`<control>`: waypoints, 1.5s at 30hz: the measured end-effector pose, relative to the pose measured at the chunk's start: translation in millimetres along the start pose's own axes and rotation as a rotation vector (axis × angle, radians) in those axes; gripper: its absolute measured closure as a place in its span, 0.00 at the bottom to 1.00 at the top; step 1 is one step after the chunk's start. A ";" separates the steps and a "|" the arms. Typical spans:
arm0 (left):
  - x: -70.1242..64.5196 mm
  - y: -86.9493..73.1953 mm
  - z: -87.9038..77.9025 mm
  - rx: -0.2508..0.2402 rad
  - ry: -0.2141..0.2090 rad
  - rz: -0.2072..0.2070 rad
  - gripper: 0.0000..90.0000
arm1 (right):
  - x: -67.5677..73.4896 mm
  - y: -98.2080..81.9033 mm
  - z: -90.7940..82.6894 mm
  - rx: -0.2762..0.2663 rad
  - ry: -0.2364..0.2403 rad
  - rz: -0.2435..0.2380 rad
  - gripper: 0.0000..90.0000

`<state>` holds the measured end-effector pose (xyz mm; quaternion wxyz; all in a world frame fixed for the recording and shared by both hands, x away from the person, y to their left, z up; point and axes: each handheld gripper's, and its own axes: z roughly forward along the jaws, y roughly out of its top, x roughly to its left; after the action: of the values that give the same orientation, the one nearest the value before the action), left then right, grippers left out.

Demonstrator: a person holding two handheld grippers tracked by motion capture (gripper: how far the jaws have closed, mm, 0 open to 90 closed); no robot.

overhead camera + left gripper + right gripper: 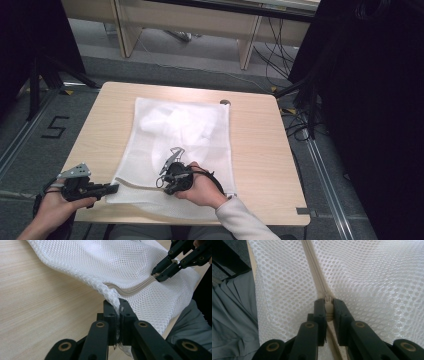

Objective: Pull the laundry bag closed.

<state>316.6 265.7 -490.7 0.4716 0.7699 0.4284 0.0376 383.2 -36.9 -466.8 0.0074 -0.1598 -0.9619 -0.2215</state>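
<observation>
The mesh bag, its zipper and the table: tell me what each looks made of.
Mesh bag: white synthetic net fabric, probably polyester; open holes, soft folds. Zipper: beige woven tape with fine teeth, apparently plastic coil; its slider looks plastic too, though that is unsure. Table: light wood-grain surface, matt, likely laminate.

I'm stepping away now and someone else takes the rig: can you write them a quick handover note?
Left tongs: shut on the corner of the white mesh laundry bag, at the zipper's end.
Right tongs: shut on the zipper slider, partway along the zipper.
The bag lies flat on the wooden table, something white inside.
Done: both grips set.
Left: run the slider along the zipper, probably, with the corner held taut.
</observation>
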 end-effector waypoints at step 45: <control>0.1 -0.4 0.0 0.001 0.002 0.005 0.95 | -7.1 -11.8 -7.3 0.002 -0.005 -0.001 0.92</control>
<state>316.4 265.8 -491.0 0.4706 0.7712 0.4270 0.0390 385.8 -52.2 -465.7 0.0052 -0.1601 -0.9622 -0.2203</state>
